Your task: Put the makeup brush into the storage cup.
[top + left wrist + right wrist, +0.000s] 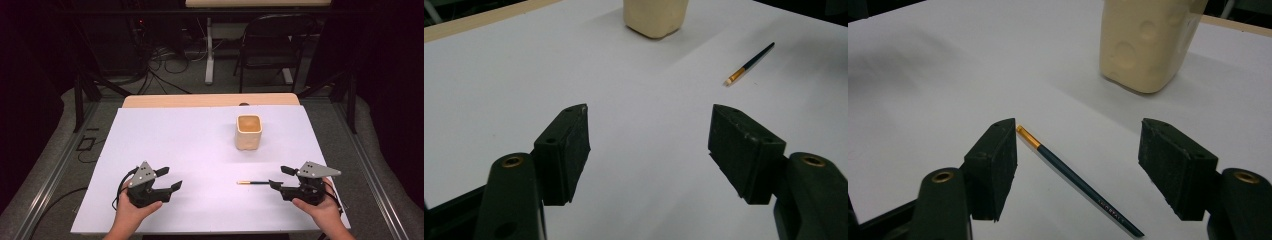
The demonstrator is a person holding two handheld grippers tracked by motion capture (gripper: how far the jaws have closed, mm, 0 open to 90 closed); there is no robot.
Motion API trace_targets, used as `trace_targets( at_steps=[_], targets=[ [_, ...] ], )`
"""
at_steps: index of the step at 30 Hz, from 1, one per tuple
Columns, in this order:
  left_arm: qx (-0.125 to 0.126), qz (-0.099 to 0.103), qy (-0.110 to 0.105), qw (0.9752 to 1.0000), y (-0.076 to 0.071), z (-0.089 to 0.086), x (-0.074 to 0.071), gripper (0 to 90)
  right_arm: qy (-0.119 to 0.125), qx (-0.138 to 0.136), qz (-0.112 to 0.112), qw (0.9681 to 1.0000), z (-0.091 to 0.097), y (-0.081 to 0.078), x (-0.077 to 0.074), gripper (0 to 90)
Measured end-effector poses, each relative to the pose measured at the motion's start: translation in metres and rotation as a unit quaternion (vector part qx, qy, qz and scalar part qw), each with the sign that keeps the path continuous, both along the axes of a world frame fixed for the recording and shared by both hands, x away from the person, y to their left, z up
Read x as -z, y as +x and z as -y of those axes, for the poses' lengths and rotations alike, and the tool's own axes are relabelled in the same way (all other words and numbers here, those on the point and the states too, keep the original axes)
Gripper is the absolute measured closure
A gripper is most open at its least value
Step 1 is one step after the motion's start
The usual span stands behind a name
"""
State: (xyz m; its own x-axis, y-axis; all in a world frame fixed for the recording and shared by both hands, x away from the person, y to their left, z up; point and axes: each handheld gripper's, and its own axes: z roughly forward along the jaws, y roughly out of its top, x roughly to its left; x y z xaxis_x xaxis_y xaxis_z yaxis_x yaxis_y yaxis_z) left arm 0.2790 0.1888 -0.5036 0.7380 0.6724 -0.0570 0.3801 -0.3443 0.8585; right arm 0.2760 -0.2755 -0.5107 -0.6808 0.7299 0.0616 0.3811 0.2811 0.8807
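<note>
White paper covers the tabletop [200,150] across the middle of the high view, with a strip of bare wood showing along its far edge. At the lower left of that view a hand holds the left gripper [169,179] just above the paper, its black fingers spread apart with nothing between them. In the left gripper view the same two fingers [566,145] rise from the bottom corners, well apart, over bare white paper; the cup sits at the top centre of that frame and the pencil lies at the upper right.

Right of centre in the high view, toward the far side of the paper, stands a cream square cup [248,131], upright and open at the top. In the right gripper view it fills the upper right, and round dimples show on its side.

Lower down, right of centre, a dark pencil [254,183] lies flat on the paper, its gold band and pale tip pointing toward the left of the frame. Its other end reaches in between the fingers of the right gripper [281,177], held by a hand at the lower right. In the right gripper view those fingers [993,160] stand wide apart on either side of the pencil, which runs diagonally between them; the gold end lies just beside the left finger, and the pads do not press on it.
</note>
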Motion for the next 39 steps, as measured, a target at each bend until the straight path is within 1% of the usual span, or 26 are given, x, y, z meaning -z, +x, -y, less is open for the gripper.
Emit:
trace_targets(
  at_steps=[1, 2, 3, 4, 6, 7, 10, 12, 15, 18, 21, 23, 25, 26, 28, 29, 30, 32, 33, 35, 38, 39],
  targets=[
    [0.002, -0.004, 0.0, 1.0, 0.001, 0.0, -0.001, 31.2, 0.001, -0.002, -0.004, 1.0, 0.001, 0.001, -0.002, 30.0],
    [0.002, -0.003, 0.0, 1.0, 0.001, 0.0, -0.002, 31.2, 0.001, -0.002, -0.004, 1.0, 0.001, 0.001, -0.002, 30.0],
    [0.004, -0.002, 0.005, 1.0, 0.001, 0.0, -0.003, 30.8, 0.001, -0.003, -0.006, 1.0, 0.001, 0.002, -0.002, 29.5],
    [0.004, -0.004, 0.006, 1.0, 0.002, 0.0, -0.004, 30.3, -0.003, -0.004, -0.01, 0.9999, 0.001, 0.002, -0.004, 28.3],
    [0.006, -0.004, 0.007, 0.9999, 0.002, 0.0, -0.004, 30.3, -0.005, -0.005, -0.01, 0.9999, 0.001, 0.002, -0.004, 27.9],
    [0.007, -0.006, 0.008, 0.9999, 0.002, 0.0, -0.005, 30.3, -0.01, -0.009, -0.013, 0.9998, 0.001, 0.002, -0.005, 27.3],
    [0.009, -0.006, 0.012, 0.9999, 0.004, 0.0, -0.005, 30.3, -0.016, -0.014, -0.013, 0.9997, 0.0, 0.002, -0.006, 25.7],
    [0.01, -0.01, 0.008, 0.9999, 0.004, 0.0, -0.006, 30.3, -0.018, -0.015, -0.012, 0.9997, -0.001, 0.002, -0.006, 24.7],
    [0.017, -0.01, 0.017, 0.9997, 0.005, 0.0, -0.007, 30.4, -0.021, -0.019, -0.018, 0.9995, -0.001, 0.003, -0.006, 24.4],
    [0.024, -0.009, 0.025, 0.9994, 0.007, 0.001, -0.007, 30.4, -0.029, -0.023, -0.023, 0.999, -0.001, 0.004, -0.006, 24.4],
    [0.032, -0.012, 0.037, 0.9987, 0.007, 0.003, -0.008, 30.4, -0.031, -0.03, -0.028, 0.9987, -0.002, 0.005, -0.005, 24.4],
    [0.035, -0.013, 0.048, 0.9981, 0.008, 0.005, -0.008, 30.6, -0.047, -0.042, -0.033, 0.9975, -0.004, 0.005, -0.006, 24.6],
    [0.042, -0.017, 0.063, 0.997, 0.01, 0.006, -0.008, 30.7, -0.051, -0.05, -0.034, 0.9969, -0.005, 0.006, -0.007, 24.8],
    [0.042, -0.017, 0.063, 0.997, 0.01, 0.006, -0.008, 30.8, -0.057, -0.055, -0.035, 0.9963, -0.005, 0.006, -0.008, 25.1],
    [0.046, -0.018, 0.071, 0.9963, 0.011, 0.008, -0.008, 31.0, -0.065, -0.061, -0.033, 0.9955, -0.007, 0.007, -0.009, 25.3],
    [0.054, -0.019, 0.079, 0.9952, 0.012, 0.009, -0.009, 31.0, -0.068, -0.063, -0.034, 0.9951, -0.008, 0.007, -0.009, 25.3],
    [0.054, -0.019, 0.079, 0.9952, 0.012, 0.009, -0.009, 31.1, -0.068, -0.063, -0.034, 0.9951, -0.008, 0.007, -0.009, 25.3],
    [0.058, -0.016, 0.085, 0.9945, 0.012, 0.011, -0.01, 31.3, -0.075, -0.068, -0.039, 0.9941, -0.009, 0.008, -0.01, 25.4],
    [0.06, -0.017, 0.09, 0.9939, 0.013, 0.012, -0.011, 31.4, -0.083, -0.074, -0.041, 0.9929, -0.011, 0.01, -0.01, 25.5],
    [0.062, -0.02, 0.089, 0.9939, 0.014, 0.013, -0.011, 31.9, -0.09, -0.08, -0.045, 0.9917, -0.012, 0.011, -0.01, 25.6],
    [0.068, -0.022, 0.098, 0.9926, 0.016, 0.015, -0.012, 32.5, -0.094, -0.086, -0.047, 0.9908, -0.013, 0.012, -0.01, 25.6],
    [0.075, -0.021, 0.104, 0.9915, 0.016, 0.017, -0.013, 32.5, -0.101, -0.091, -0.051, 0.9894, -0.014, 0.013, -0.01, 25.7]
  ],
)
